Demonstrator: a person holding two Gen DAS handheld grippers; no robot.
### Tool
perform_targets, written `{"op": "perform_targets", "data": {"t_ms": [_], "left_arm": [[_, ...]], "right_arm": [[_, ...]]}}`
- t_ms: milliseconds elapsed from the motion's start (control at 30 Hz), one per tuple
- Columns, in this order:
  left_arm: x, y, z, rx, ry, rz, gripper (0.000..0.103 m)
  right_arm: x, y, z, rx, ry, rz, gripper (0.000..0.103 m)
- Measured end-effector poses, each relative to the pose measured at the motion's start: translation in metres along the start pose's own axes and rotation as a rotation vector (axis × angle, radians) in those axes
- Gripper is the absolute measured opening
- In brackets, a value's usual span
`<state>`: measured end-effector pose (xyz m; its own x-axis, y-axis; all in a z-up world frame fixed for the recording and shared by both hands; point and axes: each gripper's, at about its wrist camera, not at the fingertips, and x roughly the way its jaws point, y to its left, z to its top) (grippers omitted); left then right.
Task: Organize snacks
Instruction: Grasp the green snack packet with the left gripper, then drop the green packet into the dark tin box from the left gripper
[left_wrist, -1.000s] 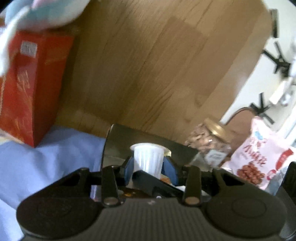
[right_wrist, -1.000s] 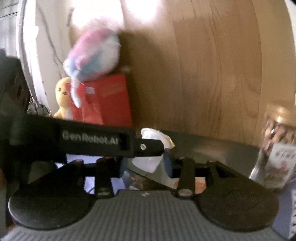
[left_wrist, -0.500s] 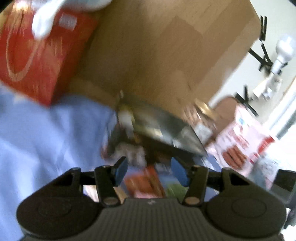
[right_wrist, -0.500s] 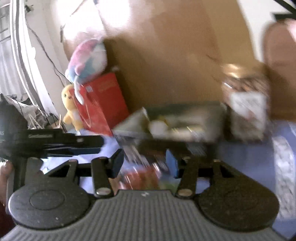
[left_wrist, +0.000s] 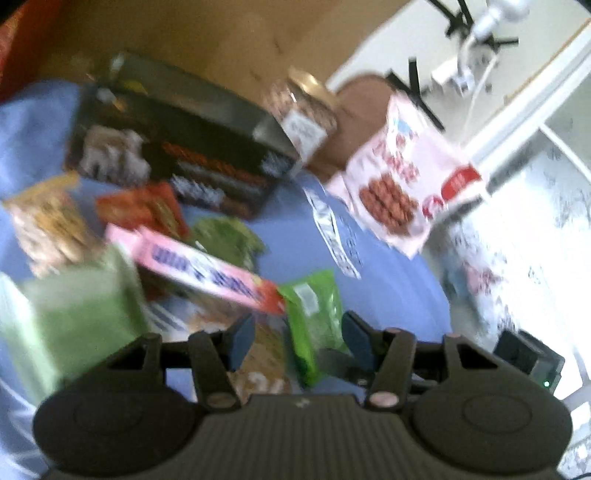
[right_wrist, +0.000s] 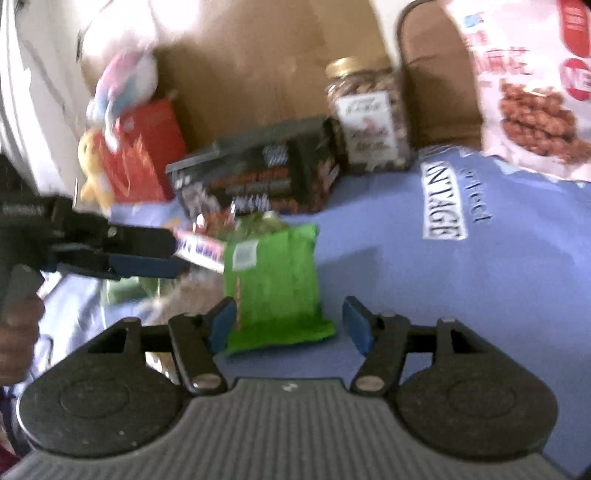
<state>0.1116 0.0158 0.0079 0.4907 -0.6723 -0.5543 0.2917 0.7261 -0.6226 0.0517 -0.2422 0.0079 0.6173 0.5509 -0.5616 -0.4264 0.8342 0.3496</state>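
My right gripper (right_wrist: 289, 325), jaws opening and clamped on nothing, hovers over a bright green crinkled snack packet (right_wrist: 271, 284) lying on the blue cloth (right_wrist: 480, 295). My left gripper (left_wrist: 297, 345) stands apart, empty, above the same packet (left_wrist: 314, 317). Beyond lie a pink oblong snack box (left_wrist: 207, 271), a black rectangular carton (right_wrist: 255, 170) and a gold-lidded clear jar (right_wrist: 367, 118).
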Motion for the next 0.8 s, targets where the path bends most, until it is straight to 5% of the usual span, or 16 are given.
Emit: {"op": "perform_targets", "data": {"t_ms": [133,300,433,800], "left_arm": [[0.02,-0.005,-0.004,-0.012,0.033,-0.009,0.051],[0.024,-0.022,-0.011,0.078,0.013,0.092,0.031],[0.0,-0.02,-0.005,0.06,-0.031,0.054,0.027],[-0.046,-0.035,0.078,0.147,-0.268,0.086,0.028]], "right_arm": [[0.003,0.015,-0.006,-0.085,0.002,0.016,0.074],[0.001,0.029,-0.015,-0.168,-0.012,-0.007,0.049],[-0.003,0.027,-0.012,-0.145,-0.029,0.013,0.032],[0.018,0.051,0.066,-0.197,-0.233,0.047,0.032]]}}
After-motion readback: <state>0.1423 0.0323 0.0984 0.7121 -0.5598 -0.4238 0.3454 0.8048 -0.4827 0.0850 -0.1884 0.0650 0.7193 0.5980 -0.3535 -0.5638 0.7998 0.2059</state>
